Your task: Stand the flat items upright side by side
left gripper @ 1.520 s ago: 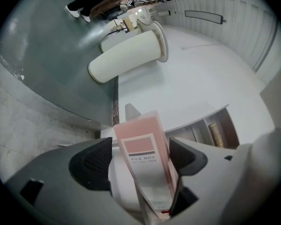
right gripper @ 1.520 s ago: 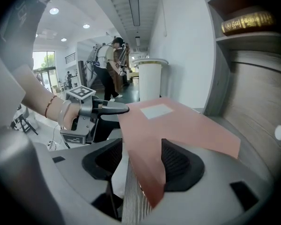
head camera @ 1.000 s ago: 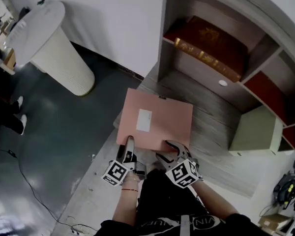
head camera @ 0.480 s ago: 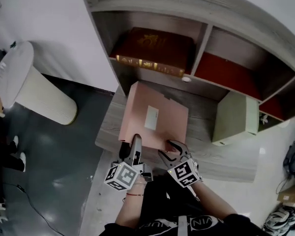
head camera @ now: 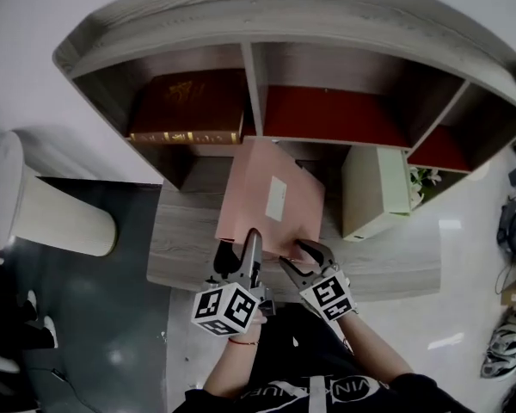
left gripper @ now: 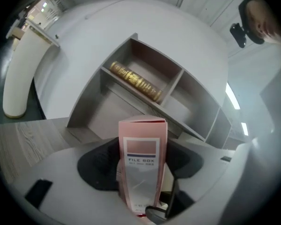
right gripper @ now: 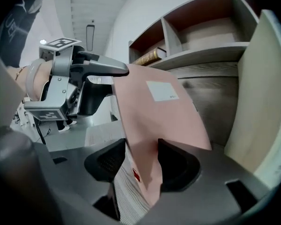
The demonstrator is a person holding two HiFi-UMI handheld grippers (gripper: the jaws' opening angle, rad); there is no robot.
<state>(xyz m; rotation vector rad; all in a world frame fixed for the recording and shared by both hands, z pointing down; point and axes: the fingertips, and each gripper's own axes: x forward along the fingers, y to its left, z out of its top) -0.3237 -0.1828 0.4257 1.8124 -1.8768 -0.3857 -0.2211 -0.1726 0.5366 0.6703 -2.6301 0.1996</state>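
So both grippers are clamped on the pink file box (head camera: 271, 200) here. The left gripper (head camera: 239, 244) is pinching its narrow labelled spine at the near left edge, and the right gripper (head camera: 299, 256) is biting the near right corner. Both sets of jaws have just been closing in tighter with the box between them. The box is tilted, with its big face and white label turned up, over the wooden table (head camera: 181, 239) and right in front of the shelf unit (head camera: 254, 84). I can't tell if its far edge touches the tabletop. Just to its right, a pale green box (head camera: 374, 192) stands upright on the table against the shelf. A dark red book (head camera: 189, 110) with gold edging lies flat in the left cubby, and there's a white bin (head camera: 60, 218) on the floor off to the left.
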